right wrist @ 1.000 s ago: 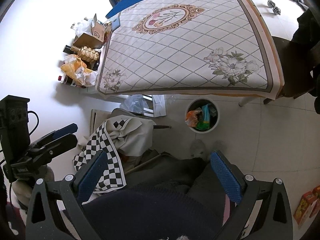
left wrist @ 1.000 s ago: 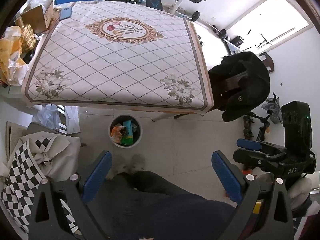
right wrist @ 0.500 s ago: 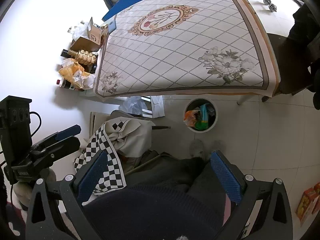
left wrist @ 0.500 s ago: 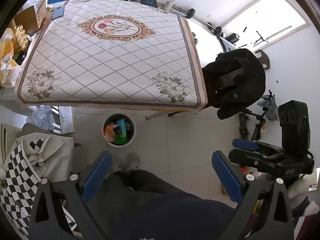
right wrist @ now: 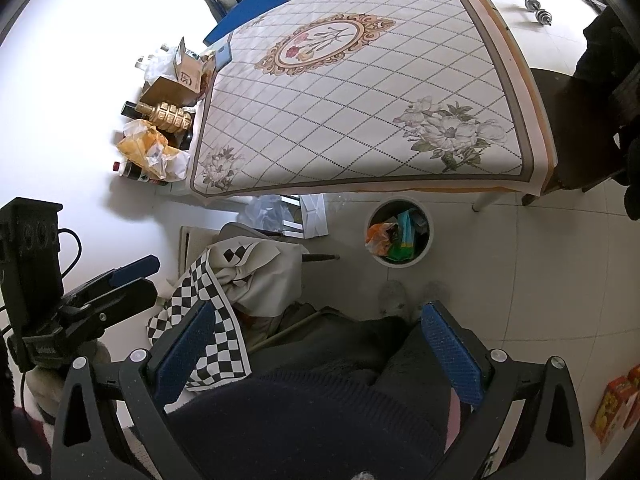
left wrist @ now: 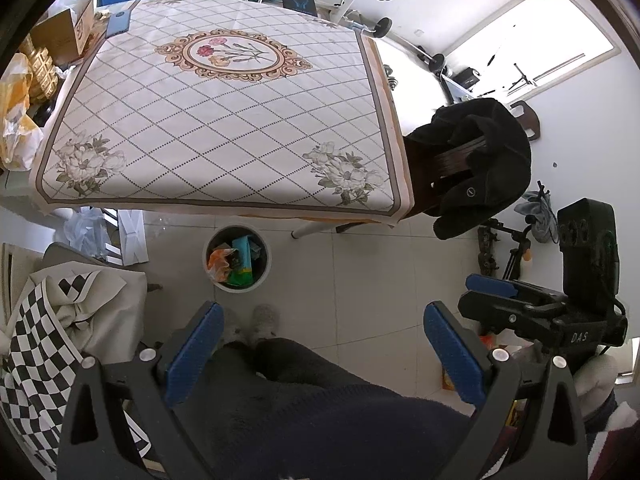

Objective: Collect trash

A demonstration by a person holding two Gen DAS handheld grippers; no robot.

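A round white trash bin (left wrist: 262,278) stands on the tiled floor by the table's front edge, holding orange, green and teal wrappers (left wrist: 234,262). It also shows in the right wrist view (right wrist: 424,254). My left gripper (left wrist: 322,354) is open and empty, held high above the floor over the person's lap. My right gripper (right wrist: 316,354) is open and empty at about the same height. Each gripper shows from the side in the other's view: the right gripper (left wrist: 496,292) and the left gripper (right wrist: 132,276). The table (left wrist: 224,120) has a diamond-patterned floral cloth with nothing on it.
A checkered cloth (right wrist: 224,280) drapes over a seat at the left. A chair with a black coat (left wrist: 480,168) stands at the table's right. Boxes, a gold bottle and a yellow bag (right wrist: 148,148) line the table's left side. Weights lie beyond.
Both grippers stay open and empty. The views have shifted slightly, so the table and bin sit a little differently in frame.
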